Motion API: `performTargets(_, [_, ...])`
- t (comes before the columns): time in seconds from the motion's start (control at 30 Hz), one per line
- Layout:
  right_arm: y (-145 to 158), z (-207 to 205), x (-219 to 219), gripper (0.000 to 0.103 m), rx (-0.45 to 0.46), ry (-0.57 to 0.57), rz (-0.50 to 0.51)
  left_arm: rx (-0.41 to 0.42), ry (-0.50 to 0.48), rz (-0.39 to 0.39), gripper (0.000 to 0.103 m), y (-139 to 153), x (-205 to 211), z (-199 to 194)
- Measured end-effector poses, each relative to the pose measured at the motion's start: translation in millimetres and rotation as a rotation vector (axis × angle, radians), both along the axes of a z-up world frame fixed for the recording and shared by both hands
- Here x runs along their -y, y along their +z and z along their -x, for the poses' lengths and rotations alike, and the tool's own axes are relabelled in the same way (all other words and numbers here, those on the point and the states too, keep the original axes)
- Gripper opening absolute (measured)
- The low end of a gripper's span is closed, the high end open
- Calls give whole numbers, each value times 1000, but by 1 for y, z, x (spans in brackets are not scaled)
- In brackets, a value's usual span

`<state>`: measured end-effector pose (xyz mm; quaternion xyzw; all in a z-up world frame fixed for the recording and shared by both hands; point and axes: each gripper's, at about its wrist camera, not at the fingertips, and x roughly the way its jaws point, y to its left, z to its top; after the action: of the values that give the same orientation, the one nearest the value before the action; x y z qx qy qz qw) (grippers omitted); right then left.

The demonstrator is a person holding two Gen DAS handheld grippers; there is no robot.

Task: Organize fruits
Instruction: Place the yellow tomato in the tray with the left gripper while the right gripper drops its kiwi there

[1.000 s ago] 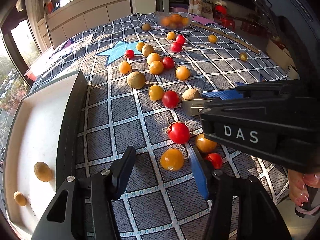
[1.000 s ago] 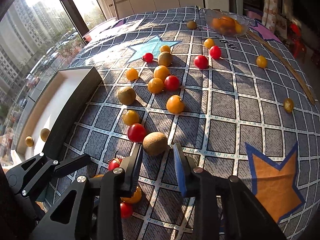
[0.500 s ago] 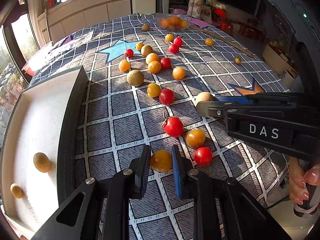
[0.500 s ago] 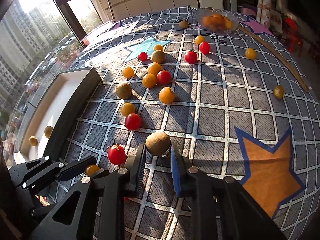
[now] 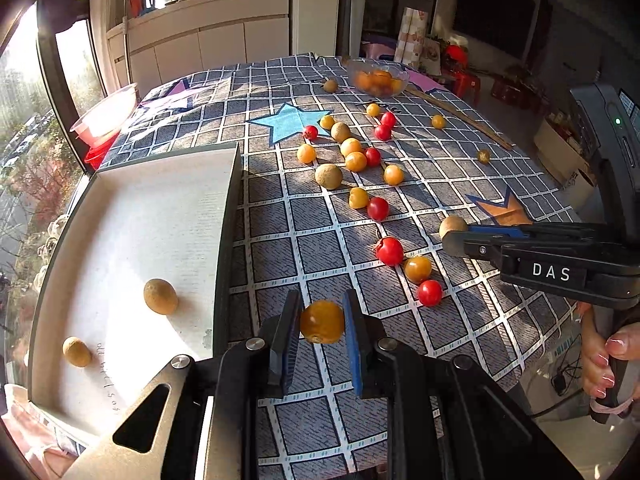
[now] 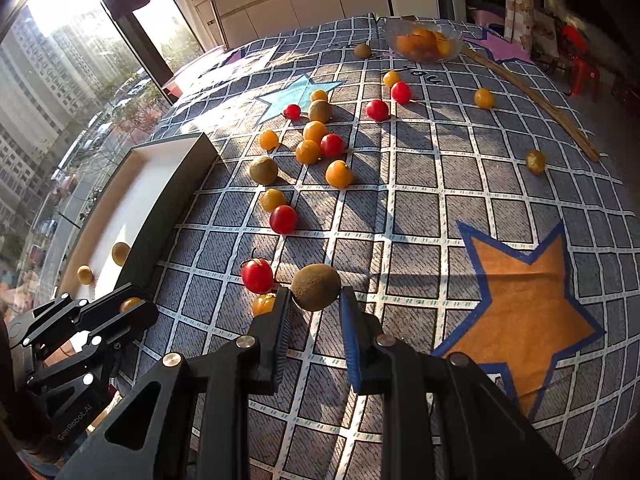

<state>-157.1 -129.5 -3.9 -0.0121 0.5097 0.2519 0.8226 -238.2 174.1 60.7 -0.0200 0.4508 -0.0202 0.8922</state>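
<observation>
Presently, a yellow tomato (image 5: pixel 322 321) is pinched between the blue-padded fingers of the left gripper (image 5: pixel 321 326), held clear of the checked tablecloth (image 5: pixel 304 240) and just beside the dark near wall of the white tray (image 5: pixel 132 248). Two brown fruits (image 5: pixel 160 296) are seen lying inside the tray, apart from each other, the smaller one (image 5: pixel 76 351) nearer its outer corner. A brown kiwi-like fruit (image 6: pixel 315 287) is clamped between the fingers of the right gripper (image 6: pixel 314 300), further from the tray than the yellow tomato; whether it touches the cloth cannot be told. A red tomato with a stem (image 6: pixel 257 275) is seen close beside that brown fruit, on the tray side of it, and an orange tomato (image 6: pixel 263 304) is partly hidden behind the right gripper's finger. In the left wrist view, the same red tomato, an orange one and a small red tomato (image 5: pixel 429 292) lie in a short row between the tray and the right gripper. More red, yellow and brown fruits are scattered over the cloth beyond the tray's far end, around a blue star (image 5: pixel 290 122) printed on it. A glass bowl (image 6: pixel 422 42) of orange fruits stands at the far edge of the table, well apart from the tray. An orange star (image 6: pixel 524 300) is printed on the cloth on the side of the right gripper away from the tray.
</observation>
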Motion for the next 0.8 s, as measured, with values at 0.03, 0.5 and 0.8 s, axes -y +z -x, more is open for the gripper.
performTargets(0.03, [2, 1, -3, 26, 2, 4, 0, 4, 9, 1, 22, 2, -5, 2])
performTargets(0.5, [44, 10, -91, 26, 63, 135, -1, 68, 190, -28, 22, 29, -104, 6])
performTargets(0.8, [40, -5, -172, 26, 25, 228, 6, 1, 290, -25, 22, 7, -166, -21])
